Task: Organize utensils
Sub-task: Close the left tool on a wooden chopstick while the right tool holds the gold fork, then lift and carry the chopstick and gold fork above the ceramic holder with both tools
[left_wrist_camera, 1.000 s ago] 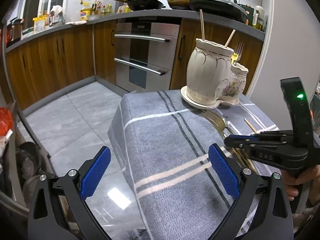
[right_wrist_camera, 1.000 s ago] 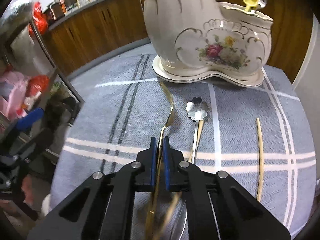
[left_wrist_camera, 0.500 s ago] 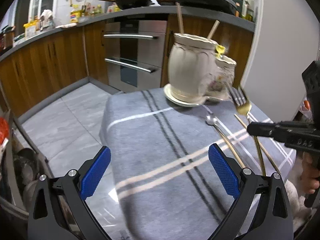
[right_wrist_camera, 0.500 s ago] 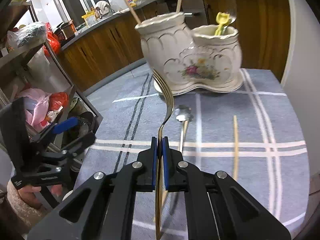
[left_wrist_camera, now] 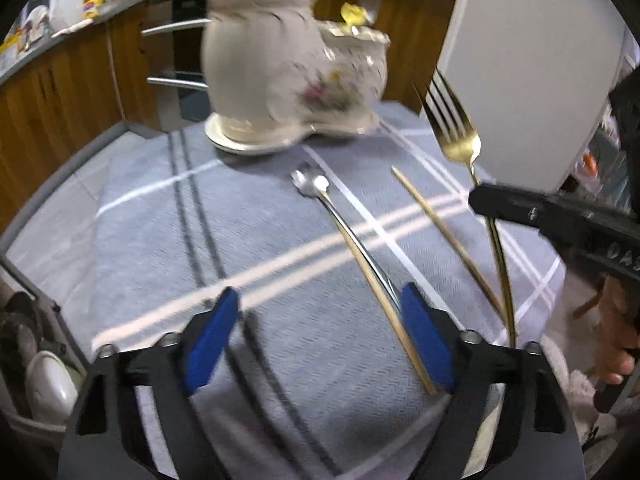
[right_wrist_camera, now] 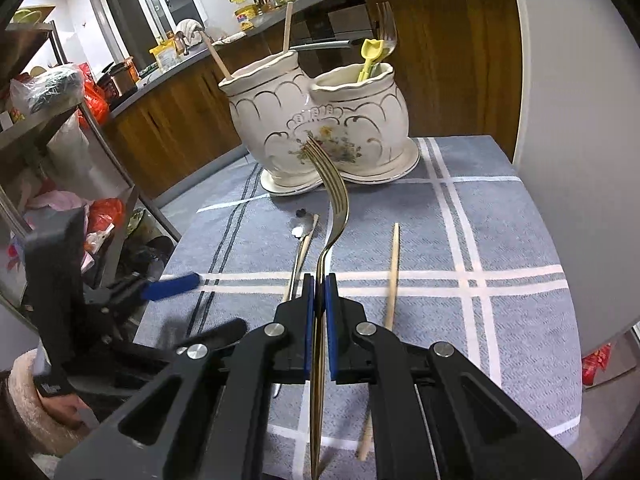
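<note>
Grey-checked cloth (right_wrist_camera: pixel 500 240) covers the counter, above which the gold fork (right_wrist_camera: pixel 334 200) is lifted, tines toward twelve o'clock, pinched by the right tongs (right_wrist_camera: pixel 320 296). Below lie a spoon (left_wrist_camera: pixel 316 186) and chopsticks (right_wrist_camera: pixel 394 264); the ceramic holder (right_wrist_camera: pixel 320 128) stands beyond. At nine o'clock, the left tongs (left_wrist_camera: pixel 316 344) hover spread.

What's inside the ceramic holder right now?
Ceramic holder: two wooden chopsticks stand in the taller pot; a yellow utensil and silver fork in the shorter. Their lower ends are hidden by the walls.
</note>
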A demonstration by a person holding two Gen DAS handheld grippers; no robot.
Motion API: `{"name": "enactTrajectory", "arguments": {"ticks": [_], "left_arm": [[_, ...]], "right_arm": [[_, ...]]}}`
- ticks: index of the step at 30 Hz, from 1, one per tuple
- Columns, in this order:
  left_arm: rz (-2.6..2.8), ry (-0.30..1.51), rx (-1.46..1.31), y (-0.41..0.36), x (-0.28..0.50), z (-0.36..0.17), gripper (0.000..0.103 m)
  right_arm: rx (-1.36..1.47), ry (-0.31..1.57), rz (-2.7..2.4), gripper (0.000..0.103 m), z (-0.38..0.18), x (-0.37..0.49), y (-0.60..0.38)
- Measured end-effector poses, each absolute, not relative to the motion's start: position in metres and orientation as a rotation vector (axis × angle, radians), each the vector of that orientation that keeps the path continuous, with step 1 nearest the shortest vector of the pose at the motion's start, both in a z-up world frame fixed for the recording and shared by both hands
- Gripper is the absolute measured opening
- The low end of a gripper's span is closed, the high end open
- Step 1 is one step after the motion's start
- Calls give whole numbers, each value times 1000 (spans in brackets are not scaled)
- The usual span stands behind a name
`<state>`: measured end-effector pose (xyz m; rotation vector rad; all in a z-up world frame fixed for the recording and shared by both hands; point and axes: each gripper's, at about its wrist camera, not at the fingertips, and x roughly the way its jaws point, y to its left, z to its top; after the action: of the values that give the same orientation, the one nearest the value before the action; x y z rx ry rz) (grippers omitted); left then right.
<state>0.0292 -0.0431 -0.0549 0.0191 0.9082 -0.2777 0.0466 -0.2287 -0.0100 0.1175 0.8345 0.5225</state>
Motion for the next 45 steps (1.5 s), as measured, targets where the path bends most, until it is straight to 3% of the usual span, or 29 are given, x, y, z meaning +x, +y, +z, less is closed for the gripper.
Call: {"name": "enactTrajectory", "arguments": {"ticks": [8, 12, 15, 16, 17, 19, 25, 32, 45], "left_arm": [[-228, 933, 98, -64, 33, -65, 69], [-187, 933, 137, -65, 42, -64, 55], [-197, 938, 151, -67, 53, -62, 42], [-202, 939, 164, -68, 57, -61, 34], [-210, 942, 172, -70, 59, -61, 20], [-214, 946, 212, -72, 62, -61, 7], [-262, 978, 216, -52, 56, -54, 5], [-219, 894, 155, -18, 48, -25, 5], [-291, 917, 191, -35, 36, -22, 5]], "right_arm": [[145, 825, 543, 6, -13, 47, -238], [145, 814, 552, 6, -13, 46, -239], [145, 808, 561, 5, -14, 45, -239], [146, 807, 564, 6, -14, 45, -238], [147, 806, 566, 6, -14, 45, -238], [147, 802, 567, 5, -14, 45, -239], [155, 798, 563, 5, -15, 46, -244], [157, 800, 559, 6, -17, 47, -241], [157, 772, 550, 6, -8, 47, -245]]}}
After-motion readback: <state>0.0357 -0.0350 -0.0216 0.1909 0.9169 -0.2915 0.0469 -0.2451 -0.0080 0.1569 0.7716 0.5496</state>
